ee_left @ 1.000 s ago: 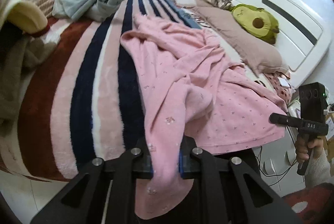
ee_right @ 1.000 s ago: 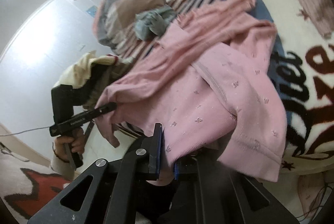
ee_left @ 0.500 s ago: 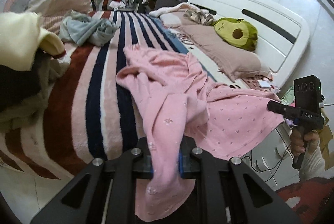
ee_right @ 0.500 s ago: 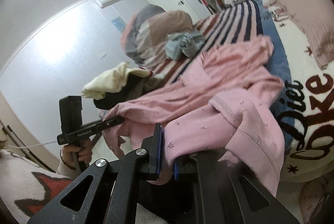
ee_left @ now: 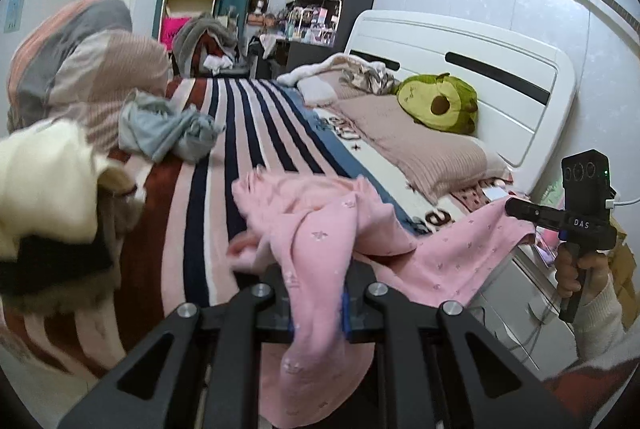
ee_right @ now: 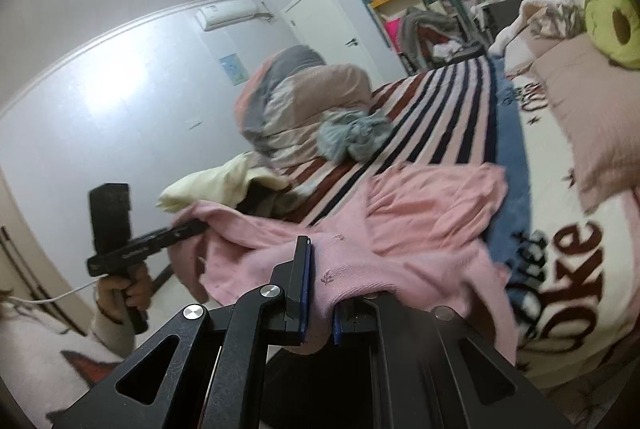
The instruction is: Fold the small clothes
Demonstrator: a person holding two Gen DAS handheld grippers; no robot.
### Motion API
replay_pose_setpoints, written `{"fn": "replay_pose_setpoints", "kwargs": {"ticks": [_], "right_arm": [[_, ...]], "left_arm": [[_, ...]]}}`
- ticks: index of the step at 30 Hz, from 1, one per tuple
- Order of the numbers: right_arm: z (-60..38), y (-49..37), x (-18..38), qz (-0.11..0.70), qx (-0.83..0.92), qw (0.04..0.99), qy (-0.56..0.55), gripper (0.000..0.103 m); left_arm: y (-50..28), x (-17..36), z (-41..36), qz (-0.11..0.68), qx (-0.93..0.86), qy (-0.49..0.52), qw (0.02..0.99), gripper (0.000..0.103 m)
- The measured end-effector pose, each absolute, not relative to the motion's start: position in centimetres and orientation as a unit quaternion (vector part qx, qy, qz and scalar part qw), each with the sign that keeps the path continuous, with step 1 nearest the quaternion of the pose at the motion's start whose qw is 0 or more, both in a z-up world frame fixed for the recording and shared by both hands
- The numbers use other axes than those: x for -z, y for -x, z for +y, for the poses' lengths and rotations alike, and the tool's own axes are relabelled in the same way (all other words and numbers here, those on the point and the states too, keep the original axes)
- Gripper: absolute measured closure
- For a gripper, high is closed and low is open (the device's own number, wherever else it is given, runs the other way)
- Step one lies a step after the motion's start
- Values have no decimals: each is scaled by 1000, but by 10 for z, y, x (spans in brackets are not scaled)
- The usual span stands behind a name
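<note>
A pink garment with a small print (ee_left: 320,229) hangs between my two grippers over the near edge of the striped bed. My left gripper (ee_left: 318,303) is shut on one part of it, and cloth droops below the jaws. My right gripper (ee_right: 320,293) is shut on another part of the pink garment (ee_right: 420,213). The far end of the garment still rests on the striped blanket (ee_left: 224,157). Each gripper shows in the other's view, the right one (ee_left: 520,209) at the right and the left one (ee_right: 192,229) at the left.
A crumpled grey-blue garment (ee_left: 164,129) lies further up the bed. A cream and dark clothes pile (ee_left: 48,197) sits at the left edge. A rolled duvet (ee_left: 88,57), a pillow (ee_left: 416,141), an avocado plush (ee_left: 440,101) and the white headboard (ee_left: 500,77) lie beyond.
Both grippers have risen and tilted up with the pink garment, pulling it toward the bed's near edge. More of it is now off the blanket, and more of the room shows.
</note>
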State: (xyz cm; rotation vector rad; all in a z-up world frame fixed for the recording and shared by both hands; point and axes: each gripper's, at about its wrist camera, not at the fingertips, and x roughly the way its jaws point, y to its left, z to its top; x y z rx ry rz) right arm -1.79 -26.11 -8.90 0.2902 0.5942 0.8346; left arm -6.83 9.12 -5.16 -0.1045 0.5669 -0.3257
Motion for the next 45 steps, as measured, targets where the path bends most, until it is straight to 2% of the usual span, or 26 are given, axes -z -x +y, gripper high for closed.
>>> {"fn": "replay_pose_setpoints", "kwargs": {"ticks": [7, 15, 30, 31, 33, 34, 35, 37, 38, 39, 40, 41, 43, 45], "right_arm": [[-267, -59, 89, 292, -343, 883, -130, 100], [-261, -138, 113, 335, -313, 881, -115, 100], [-244, -254, 192, 441, -274, 851, -75, 99], [-244, -257, 196, 449, -274, 847, -73, 99], [-243, -262, 201, 463, -274, 840, -71, 98], [-243, -263, 203, 469, -273, 837, -70, 98], [-244, -262, 202, 474, -273, 834, -70, 97], [-249, -257, 195, 473, -276, 834, -71, 88], [-254, -251, 187, 467, -278, 836, -73, 76], [-258, -248, 181, 462, -272, 841, -72, 55], [-263, -243, 174, 452, -253, 853, -65, 44], [-269, -235, 164, 438, -230, 867, -50, 39], [-276, -224, 149, 424, -215, 879, -36, 40], [-280, -205, 134, 401, -232, 885, -45, 49]], "left_arm": [[-18, 43, 84, 272, 153, 39, 949, 90], [-109, 66, 79, 307, 141, 26, 941, 90], [-252, 171, 91, 413, 125, 41, 901, 86], [-257, 176, 92, 418, 125, 44, 899, 84], [-264, 184, 95, 430, 132, 50, 892, 73], [-265, 185, 97, 431, 128, 50, 892, 54], [-262, 181, 101, 422, 113, 44, 898, 40], [-251, 165, 111, 399, 105, 42, 910, 38], [-246, 157, 118, 392, 106, 49, 913, 37], [-239, 146, 128, 381, 102, 59, 917, 35], [-234, 140, 132, 376, 99, 61, 919, 34], [-226, 130, 137, 369, 93, 56, 923, 34], [-210, 116, 139, 358, 84, 39, 929, 34], [-192, 105, 136, 350, 87, 26, 932, 34]]}}
